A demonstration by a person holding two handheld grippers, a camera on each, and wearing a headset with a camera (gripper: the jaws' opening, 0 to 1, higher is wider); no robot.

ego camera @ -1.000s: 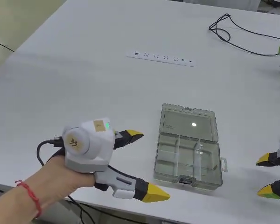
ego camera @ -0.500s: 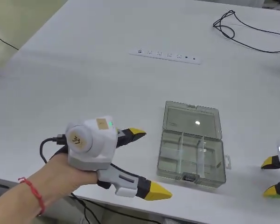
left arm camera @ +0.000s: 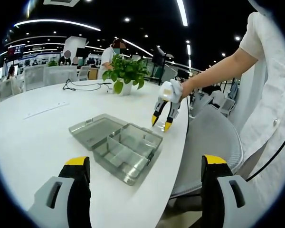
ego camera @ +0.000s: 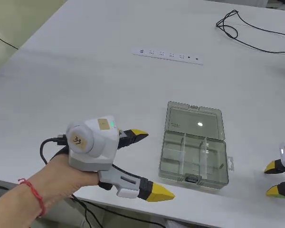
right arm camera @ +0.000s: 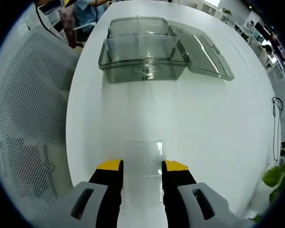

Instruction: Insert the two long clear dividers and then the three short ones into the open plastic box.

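Left gripper [ego camera: 149,164]: held in the person's hand [ego camera: 61,178]. Its jaws are spread wide with nothing between them. It hangs over the table's near edge, left of the box and apart from it.
Right gripper [right arm camera: 142,165]: jaws a narrow gap apart, clamped on a clear divider [right arm camera: 143,154] whose side edges meet the inner faces of the tips. In the head view it sits at the right edge, well to the right of the box.
Plastic box [ego camera: 163,156]: open on the white table [ego camera: 85,85], near the front edge. Its lid [ego camera: 194,122] is laid back flat on the far side, and the latch faces the person.
Long dividers [ego camera: 182,154]: two clear strips stand upright in the tray, side by side, running front to back.
Power strip [ego camera: 168,55]: lies flat farther back on the table.
Black cable [ego camera: 237,33]: looped near the far right corner.
Potted plant [left arm camera: 126,71]: on the table beyond the box, in the left gripper view.
Mesh chair [right arm camera: 33,118]: just beside the table's edge.
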